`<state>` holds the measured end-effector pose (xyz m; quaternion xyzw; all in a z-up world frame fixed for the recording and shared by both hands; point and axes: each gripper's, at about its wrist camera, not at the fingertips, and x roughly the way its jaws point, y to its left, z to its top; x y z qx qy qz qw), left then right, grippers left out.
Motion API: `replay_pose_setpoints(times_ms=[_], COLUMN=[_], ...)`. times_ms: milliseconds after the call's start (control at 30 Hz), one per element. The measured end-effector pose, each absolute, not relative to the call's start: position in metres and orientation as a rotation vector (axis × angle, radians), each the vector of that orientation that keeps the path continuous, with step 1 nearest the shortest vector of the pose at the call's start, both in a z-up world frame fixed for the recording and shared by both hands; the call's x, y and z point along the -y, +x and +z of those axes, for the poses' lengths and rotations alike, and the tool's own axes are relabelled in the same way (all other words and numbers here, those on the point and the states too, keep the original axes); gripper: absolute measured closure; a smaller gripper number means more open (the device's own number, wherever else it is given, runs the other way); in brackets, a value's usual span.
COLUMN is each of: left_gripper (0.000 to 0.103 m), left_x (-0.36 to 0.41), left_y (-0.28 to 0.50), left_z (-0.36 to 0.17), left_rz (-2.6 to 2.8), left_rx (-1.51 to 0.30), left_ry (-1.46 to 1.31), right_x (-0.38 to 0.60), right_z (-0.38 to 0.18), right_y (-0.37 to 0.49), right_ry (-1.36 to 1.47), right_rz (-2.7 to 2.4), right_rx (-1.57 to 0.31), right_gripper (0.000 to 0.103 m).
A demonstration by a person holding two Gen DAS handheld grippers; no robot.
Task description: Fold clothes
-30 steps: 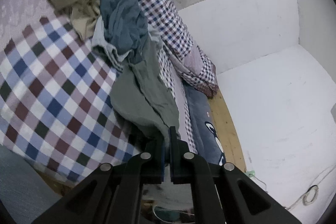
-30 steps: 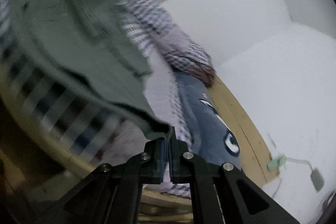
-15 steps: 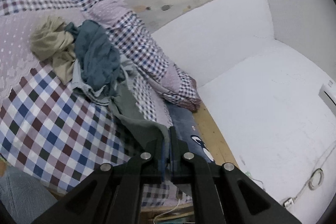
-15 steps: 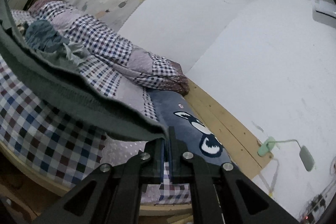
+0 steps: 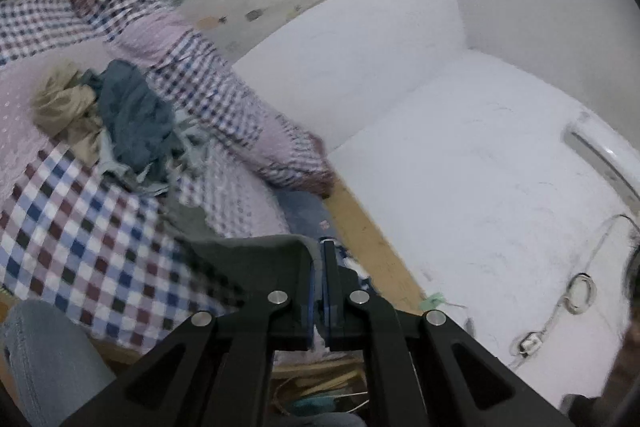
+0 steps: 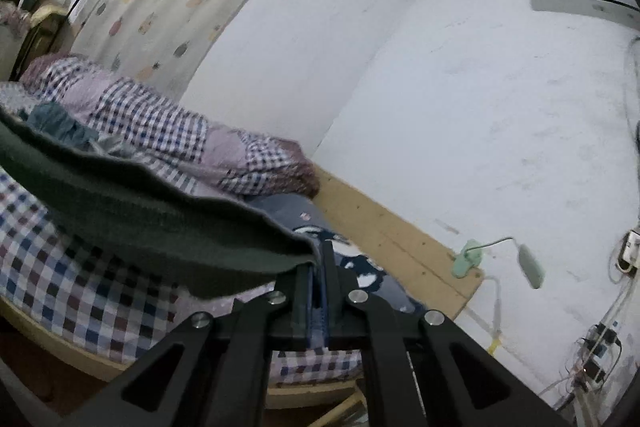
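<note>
Green cloth is filling the near ground in both views, a dark green garment (image 6: 132,211) hanging in the air above the checked blanket (image 5: 68,247). Left gripper (image 5: 318,259) is pinching one edge of it, jaws squeezed nearly together with fabric bunching just left of the fingertips. Right gripper (image 6: 318,259) is doing the same, jaws clamped tight on another edge, the cloth sweeping away to the left of its fingers and sagging between the two holds. Beyond the left fingers, a heap of clothes (image 5: 120,123) is sitting loose on the bed, blue over beige, beside the rolled quilt (image 5: 224,99). Both grips are looking thin, only a sliver of hem between the pads, so a sharp shake or stretch could be pulling an edge free and dropping that side. The sagging middle is also hanging close to the heap, and it could be snagging a loose piece and dragging it along when the garment is laid down.
</note>
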<state>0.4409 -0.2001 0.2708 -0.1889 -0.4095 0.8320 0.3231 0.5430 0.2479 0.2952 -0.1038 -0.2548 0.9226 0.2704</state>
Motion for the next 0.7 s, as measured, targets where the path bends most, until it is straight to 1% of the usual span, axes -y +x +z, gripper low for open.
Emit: replay_pose_setpoints(times_ms=[67,167,433,600,700], left_gripper=[0.102,0.102,0.102,0.102,0.102], left_x=[0.202,0.196,0.183,0.177,0.169], left_y=[0.447,0.446,0.391,0.344,0.309], left_z=[0.278,0.287,0.248,0.229,0.227], left_rz=[2.132,2.147,2.174,2.168,2.175], left_rx=[1.090,1.032,1.085,1.143,1.162], left_ry=[-0.447,-0.442,-0.704,-0.826,-0.867], right_x=[-0.252,-0.259,-0.279,-0.293,-0.302], right_z=[0.305,0.312,0.272,0.265,0.264], right_y=[0.553,0.554,0.497,0.452,0.421], right_ry=[-0.248,-0.260,-0.500,-0.577,-0.621], right_rz=[2.481,2.489,2.533,2.561,2.587], right_rx=[0.661,0.628,0.642,0.644,0.633], right_gripper=[0.103,0.103,0.102,0.102,0.102])
